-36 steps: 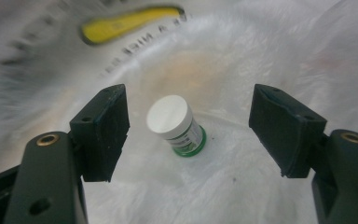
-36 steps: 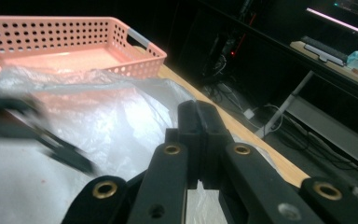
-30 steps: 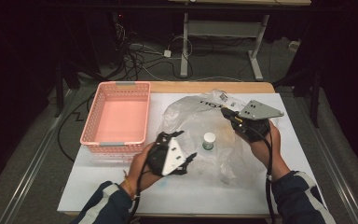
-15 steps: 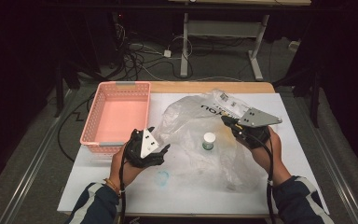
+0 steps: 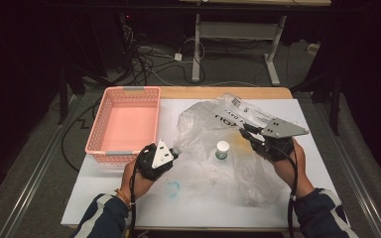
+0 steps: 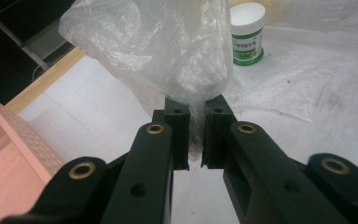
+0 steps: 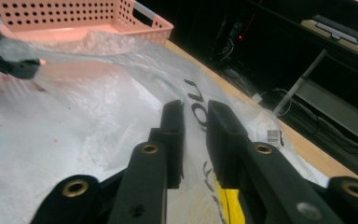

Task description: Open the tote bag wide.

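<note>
Left gripper just clamped onto the near edge of the bag, film pinched between its pads. Right gripper just easing apart at the printed far edge, film seemingly loose between. Jar standing under the bag.

Your white table carries a pink basket far left, a clear plastic bag at centre-right.

Thin clear crinkly plastic bag, glossy plastic jar, perforated pink plastic basket, matt black jaws
</note>
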Tool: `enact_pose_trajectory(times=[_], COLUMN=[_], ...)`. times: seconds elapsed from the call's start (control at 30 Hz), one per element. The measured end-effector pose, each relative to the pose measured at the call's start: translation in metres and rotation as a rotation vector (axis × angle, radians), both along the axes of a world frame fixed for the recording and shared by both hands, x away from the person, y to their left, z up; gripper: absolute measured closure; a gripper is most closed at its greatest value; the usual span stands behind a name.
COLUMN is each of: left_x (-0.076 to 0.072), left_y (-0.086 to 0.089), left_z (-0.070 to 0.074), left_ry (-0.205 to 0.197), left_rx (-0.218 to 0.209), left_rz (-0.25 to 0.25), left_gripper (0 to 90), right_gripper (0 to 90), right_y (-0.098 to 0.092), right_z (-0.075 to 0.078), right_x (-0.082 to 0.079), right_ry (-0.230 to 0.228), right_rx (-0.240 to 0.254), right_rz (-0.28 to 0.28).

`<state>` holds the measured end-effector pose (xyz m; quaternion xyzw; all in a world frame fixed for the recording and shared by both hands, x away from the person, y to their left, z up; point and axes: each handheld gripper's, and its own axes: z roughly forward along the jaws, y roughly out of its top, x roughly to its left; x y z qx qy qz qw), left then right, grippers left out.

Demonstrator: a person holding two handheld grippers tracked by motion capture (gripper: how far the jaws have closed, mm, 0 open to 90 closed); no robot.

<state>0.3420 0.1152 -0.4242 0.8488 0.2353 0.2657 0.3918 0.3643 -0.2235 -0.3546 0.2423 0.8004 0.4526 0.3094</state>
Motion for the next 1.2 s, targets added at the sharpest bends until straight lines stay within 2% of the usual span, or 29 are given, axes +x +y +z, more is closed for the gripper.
enact_pose_trajectory(times=[0.07, 0.13, 0.23, 0.37, 0.47, 0.63, 0.73, 0.83, 0.93, 1.13, 1.2], left_x=[0.000, 0.000, -0.001, -0.001, -0.002, -0.002, -0.001, 0.000, 0.001, 0.001, 0.001], left_y=[-0.001, -0.001, -0.001, -0.002, -0.003, -0.004, -0.005, -0.006, -0.005, -0.004, -0.005], left_z=[-0.001, -0.001, -0.002, -0.005, -0.006, -0.006, -0.007, -0.008, -0.008, -0.008, -0.009], left_ry=[-0.001, 0.000, 0.002, 0.008, 0.007, 0.005, 0.008, 0.013, 0.015, 0.017, 0.019], left_rx=[0.005, 0.007, 0.014, 0.026, 0.033, 0.037, 0.047, 0.051, 0.054, 0.052, 0.053], left_rz=[-0.001, -0.001, 0.001, 0.001, 0.001, 0.003, 0.002, 0.005, 0.008, 0.014, 0.014], left_gripper=[82.0, 82.3, 82.3, 82.3, 82.3, 82.4, 82.4, 82.4, 82.5, 82.5, 82.4], right_gripper=[60.6, 53.1, 48.8, 44.5, 42.0, 39.0, 36.2, 32.7, 28.2, 20.1, 20.1], right_y=[0.000, -0.002, -0.010, -0.021, -0.029, -0.041, -0.048, -0.054, -0.056, -0.054, -0.051], right_z=[0.003, 0.009, 0.019, 0.023, 0.014, -0.007, -0.015, -0.022, -0.030, -0.047, -0.056], right_x=[-0.006, -0.013, -0.027, -0.048, -0.062, -0.083, -0.094, -0.106, -0.119, -0.136, -0.138], right_ry=[-0.024, -0.040, -0.067, -0.066, -0.038, -0.015, 0.004, 0.040, 0.059, 0.127, 0.142], right_rx=[0.000, 0.020, 0.055, 0.065, 0.063, 0.020, 0.006, 0.015, 0.003, -0.042, -0.076], right_rz=[-0.006, -0.007, 0.023, 0.044, 0.046, 0.042, 0.061, 0.111, 0.158, 0.244, 0.266])
